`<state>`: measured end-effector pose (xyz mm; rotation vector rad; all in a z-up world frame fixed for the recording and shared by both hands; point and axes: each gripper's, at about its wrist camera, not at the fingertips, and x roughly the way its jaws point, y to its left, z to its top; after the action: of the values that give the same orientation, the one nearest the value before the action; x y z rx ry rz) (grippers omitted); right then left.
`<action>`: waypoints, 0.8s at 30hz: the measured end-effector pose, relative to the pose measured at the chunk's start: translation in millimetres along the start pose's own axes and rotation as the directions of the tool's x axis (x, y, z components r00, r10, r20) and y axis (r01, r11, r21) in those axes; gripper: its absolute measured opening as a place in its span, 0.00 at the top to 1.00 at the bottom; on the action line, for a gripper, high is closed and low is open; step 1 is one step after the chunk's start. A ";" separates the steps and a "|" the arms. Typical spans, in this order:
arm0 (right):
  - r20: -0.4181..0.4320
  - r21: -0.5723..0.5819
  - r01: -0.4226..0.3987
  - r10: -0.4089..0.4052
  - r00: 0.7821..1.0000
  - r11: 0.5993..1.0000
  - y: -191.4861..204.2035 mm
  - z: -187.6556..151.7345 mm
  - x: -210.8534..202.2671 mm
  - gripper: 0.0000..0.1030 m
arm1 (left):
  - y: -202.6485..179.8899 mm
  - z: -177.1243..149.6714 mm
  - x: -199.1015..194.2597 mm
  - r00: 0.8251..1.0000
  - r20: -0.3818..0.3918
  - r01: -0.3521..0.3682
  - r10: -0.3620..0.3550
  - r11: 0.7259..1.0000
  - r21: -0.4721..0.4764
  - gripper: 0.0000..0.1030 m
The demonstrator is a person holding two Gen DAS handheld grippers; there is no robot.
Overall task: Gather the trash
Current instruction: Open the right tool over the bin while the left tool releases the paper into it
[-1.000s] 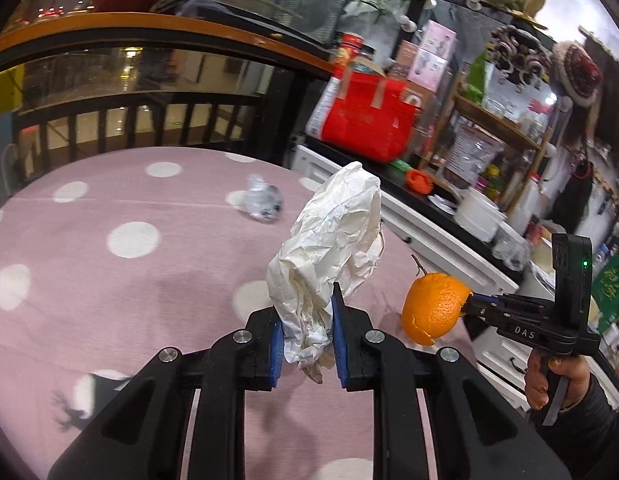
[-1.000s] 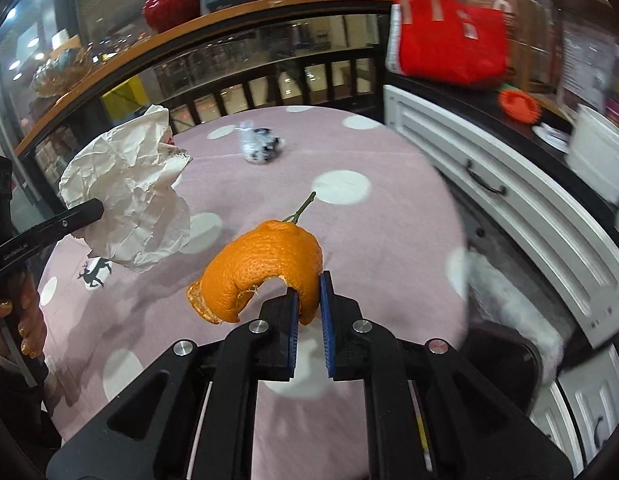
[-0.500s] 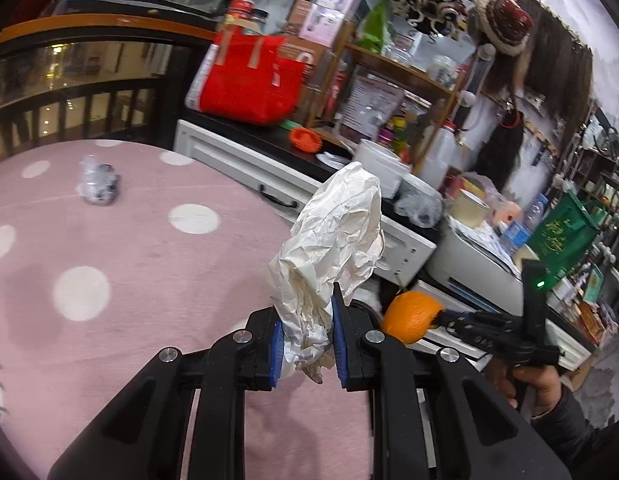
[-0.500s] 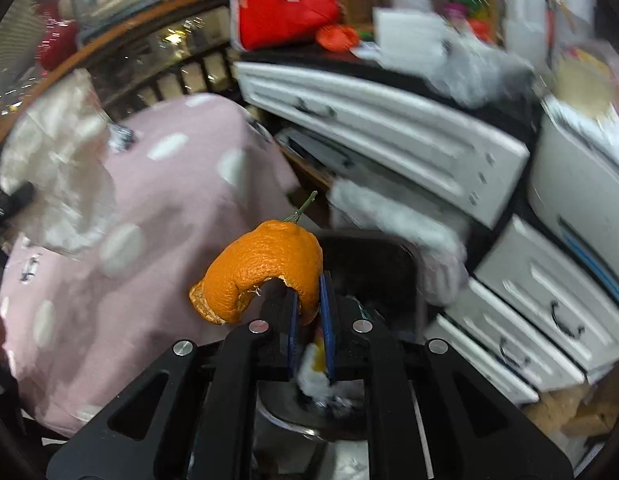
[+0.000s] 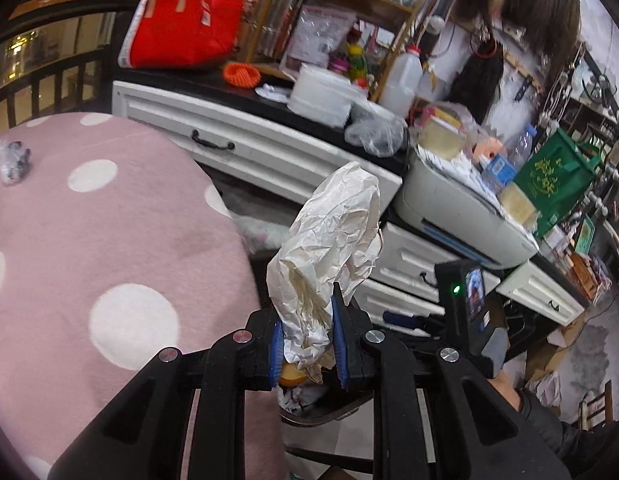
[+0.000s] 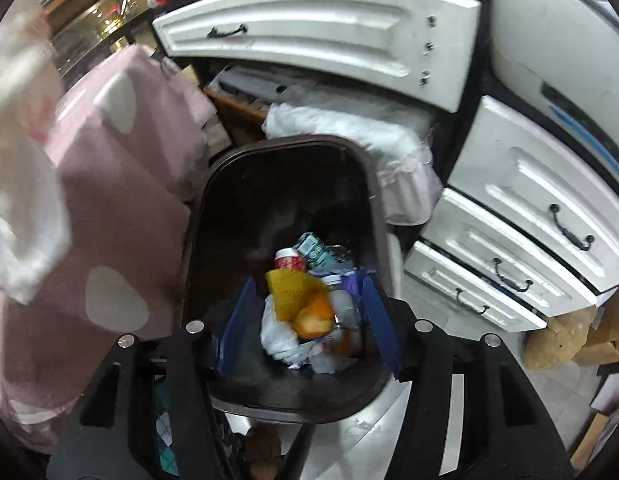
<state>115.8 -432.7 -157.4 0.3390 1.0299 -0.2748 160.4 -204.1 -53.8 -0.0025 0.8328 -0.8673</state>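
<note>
My left gripper (image 5: 305, 350) is shut on a crumpled white paper (image 5: 329, 248) and holds it past the edge of the pink dotted table (image 5: 89, 240). My right gripper (image 6: 307, 320) is open and empty, pointing down into a dark brown trash bin (image 6: 365, 176). The orange peel (image 6: 313, 316) lies on the trash inside the bin, between the blue pads. In the left wrist view the right gripper's body (image 5: 469, 304) shows just to the right, over the bin (image 5: 321, 410). The paper shows blurred at the left edge of the right wrist view (image 6: 21, 160).
A small crumpled plastic wrapper (image 5: 13, 160) lies on the table's far left. White drawers (image 6: 329, 36) stand right behind the bin. A white plastic bag (image 6: 369, 136) sits between bin and drawers. Cluttered counter (image 5: 269, 92) with a red bag (image 5: 181, 36) beyond.
My right gripper swung down over the bin, opened and let the orange peel fall in. My left gripper moved right, off the table toward the bin, still holding the paper.
</note>
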 end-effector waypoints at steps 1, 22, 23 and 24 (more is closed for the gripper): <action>0.008 0.009 0.006 -0.006 1.000 1.000 -3.9 0.8 -3.5 0.45 | -5.1 -2.1 7.7 1.000 -0.023 0.002 -0.001 1.000 0.009 0.81; 0.122 0.137 0.078 -0.095 0.988 0.987 -62.4 -4.8 -60.2 0.40 | -56.2 -40.5 115.5 0.957 -0.286 -0.012 0.052 0.990 0.141 0.62; 0.123 0.136 0.077 -0.094 0.988 0.988 -62.0 -4.7 -60.6 0.40 | -56.3 -41.4 118.6 0.955 -0.293 -0.008 0.050 0.990 0.142 0.56; 0.125 0.135 0.077 -0.094 0.988 0.988 -61.7 -4.6 -61.2 0.40 | -57.1 -42.4 121.0 0.953 -0.299 -0.007 0.050 0.989 0.145 0.41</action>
<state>58.9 -483.3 -115.3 0.3901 0.9004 -0.4376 138.2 -310.2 -142.9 0.2740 1.0516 -0.9112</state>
